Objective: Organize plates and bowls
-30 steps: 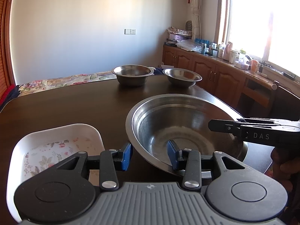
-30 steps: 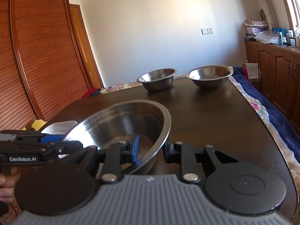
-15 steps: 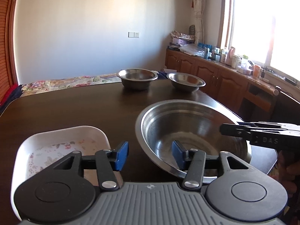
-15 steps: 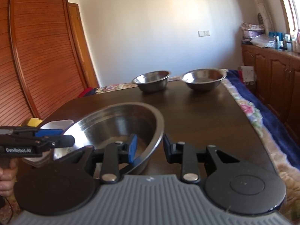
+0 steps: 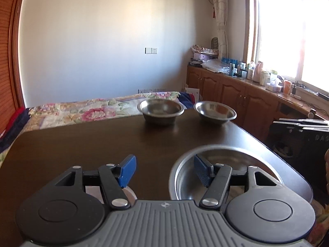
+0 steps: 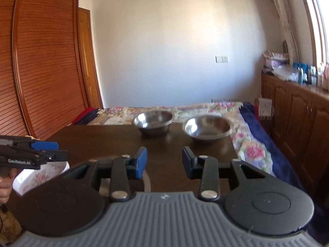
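**Large steel bowl on surface, both grippers free**

Large steel bowl (image 5: 226,164): shiny, wide rim, empty, at near right edge of dark surface (image 5: 102,144). Two smaller steel bowls (image 5: 160,111) (image 5: 215,111) empty, at far edge. Floral white dish (image 6: 41,175) near left. Left gripper (image 5: 164,170) fingers wide, holding nothing; right gripper (image 6: 164,161) fingers likewise apart, empty.

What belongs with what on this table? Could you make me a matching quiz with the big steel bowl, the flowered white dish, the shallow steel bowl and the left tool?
Things:
1. big steel bowl
2. flowered white dish
3. shallow steel bowl
4. left tool

Descriptions:
A. far right corner of the table
B. open, gripping nothing
C. near side, by the right edge
D. near side, left of the big bowl

Pairs: 1-C, 2-D, 3-A, 4-B
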Demonstrator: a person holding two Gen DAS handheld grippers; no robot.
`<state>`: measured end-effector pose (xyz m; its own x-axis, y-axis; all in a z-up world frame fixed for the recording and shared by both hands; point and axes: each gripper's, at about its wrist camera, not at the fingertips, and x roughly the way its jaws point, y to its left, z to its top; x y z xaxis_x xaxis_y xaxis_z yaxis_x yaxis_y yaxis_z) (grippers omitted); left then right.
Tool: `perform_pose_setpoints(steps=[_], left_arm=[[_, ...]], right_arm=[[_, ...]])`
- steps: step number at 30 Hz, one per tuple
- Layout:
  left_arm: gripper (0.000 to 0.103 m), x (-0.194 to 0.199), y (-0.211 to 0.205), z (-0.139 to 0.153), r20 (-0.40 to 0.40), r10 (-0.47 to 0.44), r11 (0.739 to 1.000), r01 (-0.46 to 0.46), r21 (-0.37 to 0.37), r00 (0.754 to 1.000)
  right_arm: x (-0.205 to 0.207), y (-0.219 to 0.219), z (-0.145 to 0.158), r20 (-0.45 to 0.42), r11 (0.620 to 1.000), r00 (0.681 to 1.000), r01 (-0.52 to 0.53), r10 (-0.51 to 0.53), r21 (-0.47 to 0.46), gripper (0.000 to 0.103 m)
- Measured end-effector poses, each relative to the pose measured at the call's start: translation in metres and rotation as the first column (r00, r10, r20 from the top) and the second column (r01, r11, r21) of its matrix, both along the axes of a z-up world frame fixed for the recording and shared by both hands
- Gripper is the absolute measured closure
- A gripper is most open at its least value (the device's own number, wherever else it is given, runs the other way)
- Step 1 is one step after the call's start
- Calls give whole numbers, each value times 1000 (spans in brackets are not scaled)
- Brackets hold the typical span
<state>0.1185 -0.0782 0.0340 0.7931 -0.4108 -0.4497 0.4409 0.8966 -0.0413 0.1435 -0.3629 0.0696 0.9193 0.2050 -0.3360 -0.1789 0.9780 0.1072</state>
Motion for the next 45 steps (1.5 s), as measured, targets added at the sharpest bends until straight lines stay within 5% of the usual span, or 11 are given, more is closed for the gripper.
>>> perform_pose_setpoints(steps=[15, 28, 45], left_arm=[[37, 106, -30, 21, -3, -14, 999, 15, 43, 1000], [37, 185, -49, -5, -75, -12, 998, 17, 67, 997], [37, 226, -63, -30, -159, 20, 999, -15, 33, 987]], right_arm=[[110, 16, 10, -42, 986, 993, -115, 111, -120, 58], [191, 27, -7, -131, 983, 984, -139, 123, -121, 59], [226, 45, -25, -233, 973, 969, -132, 86, -190, 65]])
